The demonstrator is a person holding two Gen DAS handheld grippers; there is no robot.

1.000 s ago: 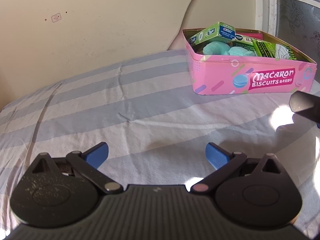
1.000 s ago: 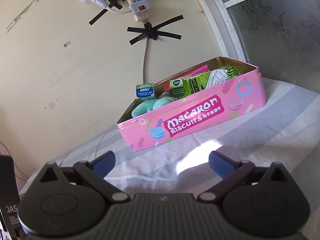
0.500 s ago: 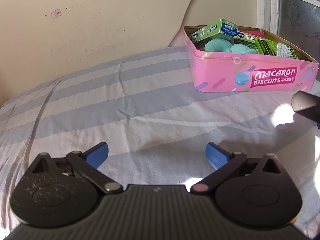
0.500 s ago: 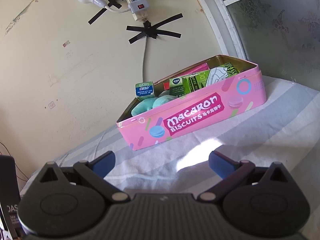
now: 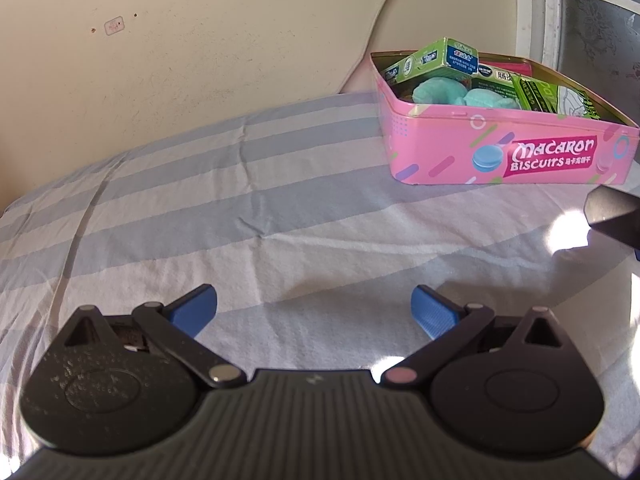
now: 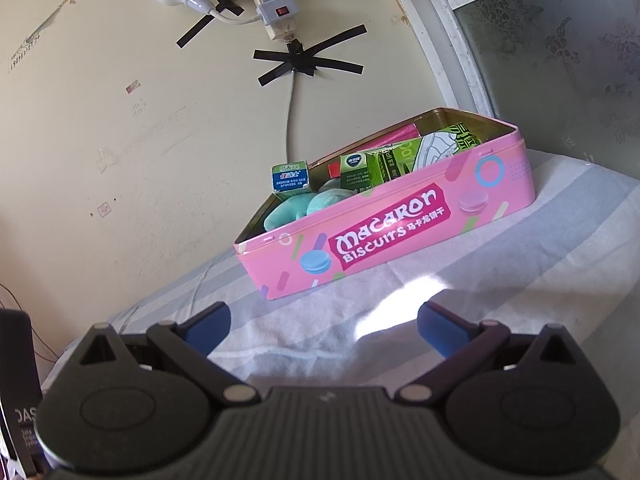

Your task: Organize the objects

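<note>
The striped bed [image 5: 200, 208] carries the pink tin [image 6: 400, 236], already packed. A small green box [image 6: 291, 177] perches above its rim; nudging the tin could tip it out. Both grippers, left [image 5: 314, 312] and right [image 6: 324, 326], hover wide-fingered, empty.

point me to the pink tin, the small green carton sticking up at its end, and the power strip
pink tin [image 6: 400, 236]: right wrist view, on its front wall at the label.
small green carton [image 6: 291, 177]: right wrist view, on its blue-and-white end face.
power strip [image 6: 274, 8]: right wrist view, on its white body, taped to the wall.
</note>
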